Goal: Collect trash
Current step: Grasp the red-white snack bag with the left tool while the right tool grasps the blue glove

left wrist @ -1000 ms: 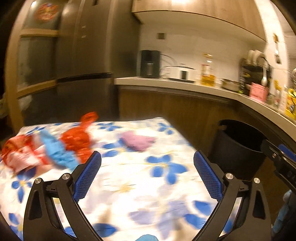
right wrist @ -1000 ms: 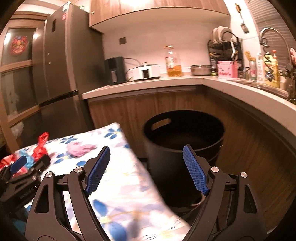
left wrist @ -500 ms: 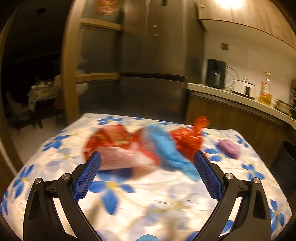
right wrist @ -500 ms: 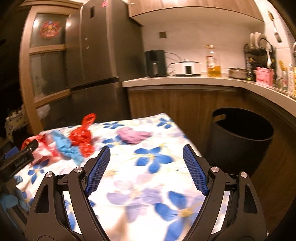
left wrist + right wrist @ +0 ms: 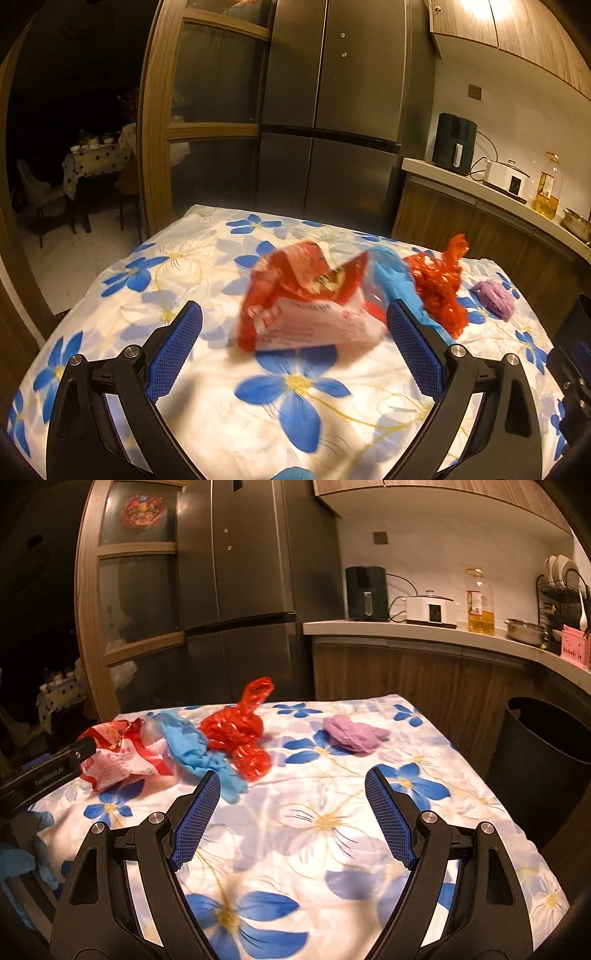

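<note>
On the flowered tablecloth [image 5: 332, 827], four pieces of trash were seen uncollected: a red-and-white wrapper [image 5: 306, 314] farthest from the black bin [image 5: 546, 760], then a blue glove [image 5: 195, 753], a red plastic bag [image 5: 240, 734] and, nearest the bin, a purple glove [image 5: 351, 733]. Nothing could be seen inside the bin. Both the left gripper [image 5: 293, 343] and right gripper [image 5: 291, 816] were held spread and empty. Bare cloth was left toward the bin-side edge.

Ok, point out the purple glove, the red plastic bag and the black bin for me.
purple glove [image 5: 352, 734], right wrist view, middle of the crumpled bundle.
red plastic bag [image 5: 236, 734], right wrist view, bunched body below the handle loop.
black bin [image 5: 535, 771], right wrist view, outer wall.
</note>
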`<state>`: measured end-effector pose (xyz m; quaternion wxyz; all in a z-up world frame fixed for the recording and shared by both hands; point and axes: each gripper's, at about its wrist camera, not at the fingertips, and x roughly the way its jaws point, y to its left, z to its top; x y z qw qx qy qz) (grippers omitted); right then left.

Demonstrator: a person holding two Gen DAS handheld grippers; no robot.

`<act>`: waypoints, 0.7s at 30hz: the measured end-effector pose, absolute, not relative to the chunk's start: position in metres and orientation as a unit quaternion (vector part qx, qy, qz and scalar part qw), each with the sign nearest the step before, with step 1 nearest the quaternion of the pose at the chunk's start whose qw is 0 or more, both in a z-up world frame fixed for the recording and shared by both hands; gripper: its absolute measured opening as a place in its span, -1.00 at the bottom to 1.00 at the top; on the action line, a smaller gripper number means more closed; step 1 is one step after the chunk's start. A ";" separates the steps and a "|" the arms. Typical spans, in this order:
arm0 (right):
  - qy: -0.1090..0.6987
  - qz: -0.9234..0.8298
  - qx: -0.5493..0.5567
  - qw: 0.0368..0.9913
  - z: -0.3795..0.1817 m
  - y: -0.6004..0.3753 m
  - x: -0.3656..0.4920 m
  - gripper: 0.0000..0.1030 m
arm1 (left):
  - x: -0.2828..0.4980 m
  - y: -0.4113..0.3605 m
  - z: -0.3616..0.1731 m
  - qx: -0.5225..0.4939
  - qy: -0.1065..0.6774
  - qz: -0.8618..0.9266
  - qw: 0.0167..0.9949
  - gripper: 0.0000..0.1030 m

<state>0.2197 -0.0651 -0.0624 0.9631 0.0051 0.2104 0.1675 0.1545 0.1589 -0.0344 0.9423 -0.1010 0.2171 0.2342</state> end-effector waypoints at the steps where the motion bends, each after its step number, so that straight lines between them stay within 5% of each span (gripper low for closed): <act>1: 0.210 0.170 0.007 0.963 -0.062 -0.062 0.221 0.55 | 0.157 0.163 -0.035 -0.098 0.219 0.234 0.942 0.85; 7: 0.208 0.183 0.004 0.961 -0.058 -0.044 0.230 0.55 | 0.179 0.186 -0.042 -0.114 0.255 0.205 0.938 0.63; 13: 0.209 0.196 -0.004 0.958 -0.059 -0.026 0.237 0.55 | 0.186 0.201 -0.059 -0.160 0.291 0.163 0.929 0.07; 16: 0.214 0.201 -0.009 0.956 -0.061 -0.019 0.241 0.55 | 0.188 0.201 -0.064 -0.167 0.303 0.142 0.928 -0.39; 17: 0.215 0.203 -0.010 0.955 -0.061 -0.017 0.242 0.55 | 0.188 0.200 -0.065 -0.166 0.305 0.136 0.928 -0.68; 21: 0.222 0.215 -0.018 0.951 -0.064 -0.003 0.247 0.55 | 0.185 0.192 -0.066 -0.160 0.307 0.118 0.931 -0.77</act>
